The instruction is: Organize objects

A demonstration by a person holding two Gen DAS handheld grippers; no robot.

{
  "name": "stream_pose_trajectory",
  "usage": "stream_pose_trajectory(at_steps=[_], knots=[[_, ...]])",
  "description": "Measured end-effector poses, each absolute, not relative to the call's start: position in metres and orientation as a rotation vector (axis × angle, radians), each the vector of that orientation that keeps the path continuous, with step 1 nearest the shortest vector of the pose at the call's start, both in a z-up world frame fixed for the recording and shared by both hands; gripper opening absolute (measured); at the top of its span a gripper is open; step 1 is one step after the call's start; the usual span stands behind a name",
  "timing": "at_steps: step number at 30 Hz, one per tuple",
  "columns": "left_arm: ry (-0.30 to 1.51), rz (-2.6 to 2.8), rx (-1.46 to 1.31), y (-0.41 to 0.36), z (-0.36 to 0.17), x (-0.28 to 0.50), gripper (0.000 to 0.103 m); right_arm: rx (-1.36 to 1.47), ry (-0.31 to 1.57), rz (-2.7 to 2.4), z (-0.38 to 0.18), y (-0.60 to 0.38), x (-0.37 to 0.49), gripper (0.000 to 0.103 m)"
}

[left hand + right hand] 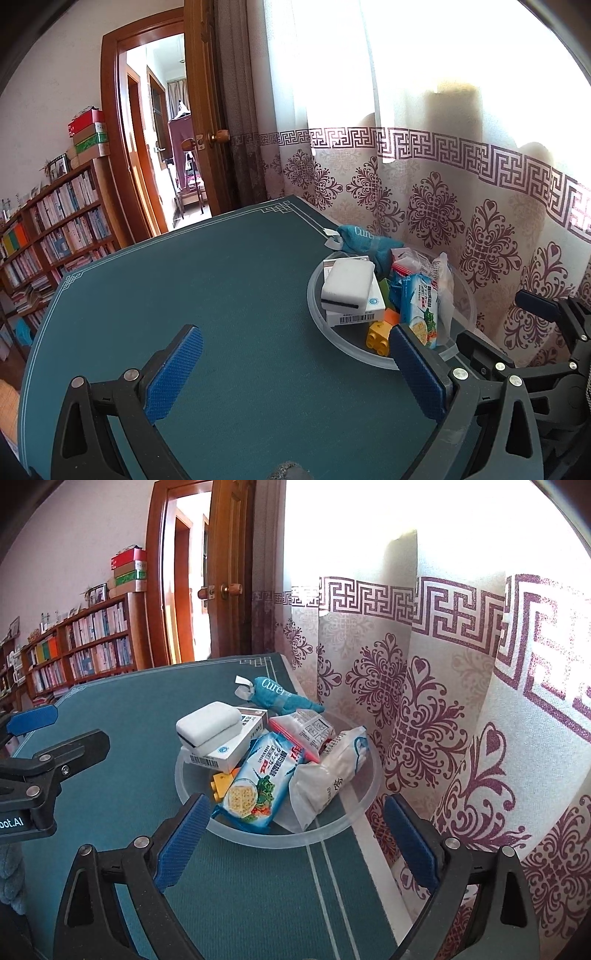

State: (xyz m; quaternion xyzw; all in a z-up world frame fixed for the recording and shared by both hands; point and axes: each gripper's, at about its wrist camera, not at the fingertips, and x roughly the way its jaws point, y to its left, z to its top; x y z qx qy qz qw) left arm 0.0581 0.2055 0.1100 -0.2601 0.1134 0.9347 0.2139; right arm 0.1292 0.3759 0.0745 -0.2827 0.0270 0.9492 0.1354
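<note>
The left gripper (295,373) hangs over the green table mat (221,295) with its jaws spread wide and nothing between them — only bare mat shows in the gap. Its right blue pad (417,373) sits just in front of the near rim of the clear plastic bowl (317,314); whether it touches the rim cannot be told.

The right gripper (291,845) is likewise wide open and holds nothing. Its two blue pads (181,842) stand either side of the bowl's (369,797) near edge, apart from the things inside.

The bowl stands near the mat's corner, close to the patterned curtain (424,701). Piled in it are a white sponge (208,723) lying on a white carton (229,749), a blue cracker packet (262,779), a white pouch (325,779), a red-edged packet (306,727) and a yellow toy block (221,784). A teal cloth toy (277,698) leans over the far rim — partly in, partly out.
</note>
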Motion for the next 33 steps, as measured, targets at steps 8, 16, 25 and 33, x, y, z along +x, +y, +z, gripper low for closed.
stream_pose_trajectory(at_steps=[8,16,25,33], knots=[[0.313,2.591,-0.727,0.206,0.110,0.061,0.103,-0.782,0.101,2.745,0.071,0.379,0.131,0.096],[0.319,2.602,-0.732,0.206,0.110,0.062,0.103,-0.744,0.022,2.728,0.080,0.376,0.123,0.096],[0.308,2.595,-0.739,0.205,0.110,0.062,0.103,-0.774,0.048,2.737,0.070,0.377,0.121,0.096],[0.301,2.584,-0.764,0.207,0.105,0.059,0.103,-0.775,0.029,2.727,0.066,0.376,0.120,0.096]])
